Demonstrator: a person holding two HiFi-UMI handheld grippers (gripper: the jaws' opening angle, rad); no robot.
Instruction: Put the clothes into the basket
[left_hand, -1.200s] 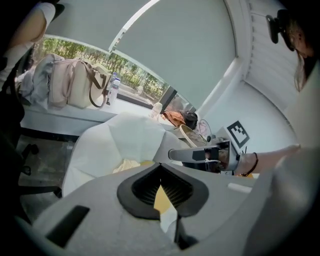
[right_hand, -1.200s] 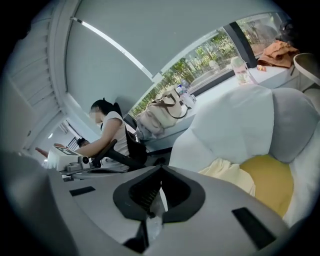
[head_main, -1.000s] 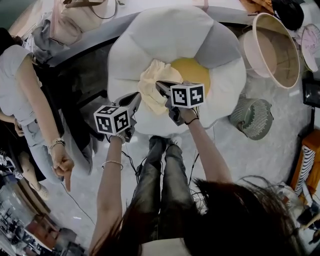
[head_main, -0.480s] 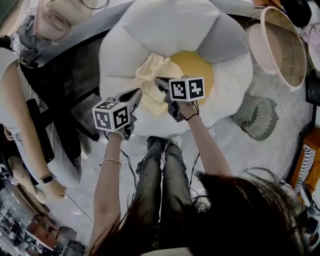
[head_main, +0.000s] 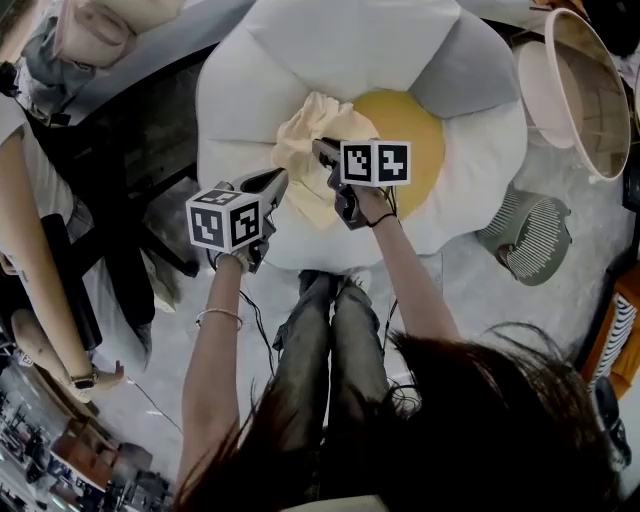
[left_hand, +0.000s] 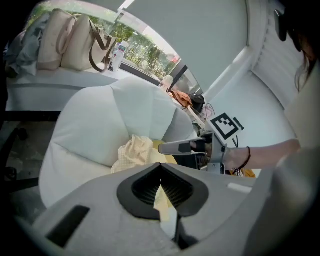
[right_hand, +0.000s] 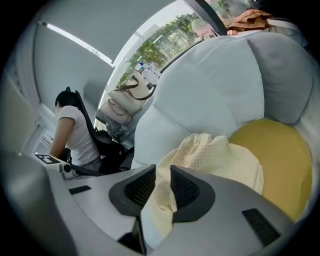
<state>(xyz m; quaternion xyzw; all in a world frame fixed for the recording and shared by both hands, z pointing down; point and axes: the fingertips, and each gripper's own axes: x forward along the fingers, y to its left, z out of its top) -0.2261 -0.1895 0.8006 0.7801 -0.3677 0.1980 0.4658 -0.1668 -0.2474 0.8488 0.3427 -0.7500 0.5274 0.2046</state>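
Opening up now, the right gripper (right_hand: 162, 182) is loosening around the yellow cloth (right_hand: 220, 155) between its jaws, while the left gripper (left_hand: 161, 172) stays clamped on another fold. Both have sunk toward the flower cushion (head_main: 330, 50), so the cloth rests there for now. The pink basket (head_main: 585, 100), well off to the right, looks empty.

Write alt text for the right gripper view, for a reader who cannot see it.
The right gripper, its jaws opening, has a pale yellow cloth between them, lying on a flower-shaped cushion with white petals and a yellow centre. Behind at left is a person in a white top.
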